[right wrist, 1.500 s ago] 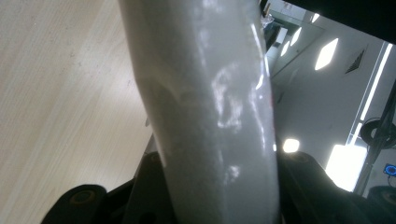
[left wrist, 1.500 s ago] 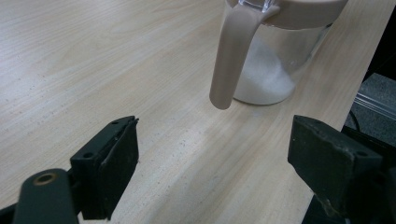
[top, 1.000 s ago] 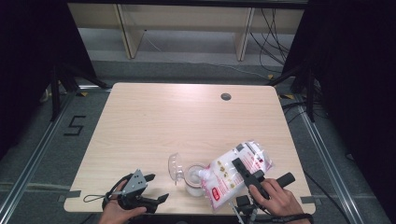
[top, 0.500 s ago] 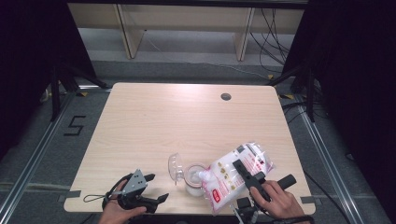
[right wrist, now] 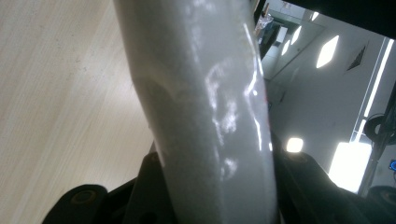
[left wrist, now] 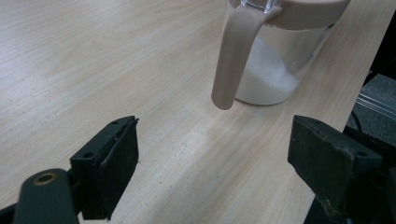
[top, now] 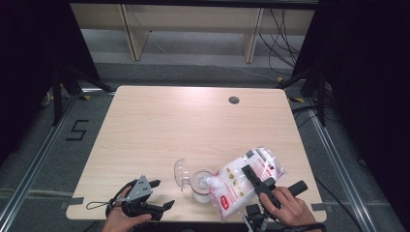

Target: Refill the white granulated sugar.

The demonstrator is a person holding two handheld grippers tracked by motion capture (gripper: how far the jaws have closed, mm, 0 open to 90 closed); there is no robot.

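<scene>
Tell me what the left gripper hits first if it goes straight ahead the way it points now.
Probably the jar of white powder: the left gripper, jaws open, points over bare table at it, and the jar's beige handle hangs nearest. Depth is hard to judge.

Black jaws with screw holes; grey three-cornered plate (top: 140, 185); trailing cable (top: 98, 204).

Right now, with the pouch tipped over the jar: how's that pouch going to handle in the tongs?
Probably floppy: the pouch is soft film, bulging around the right tongs that pinch it. Likely slippery, since its surface is glossy in the right gripper view. Its weight may shift as the white grains run toward the spout over the jar.
</scene>
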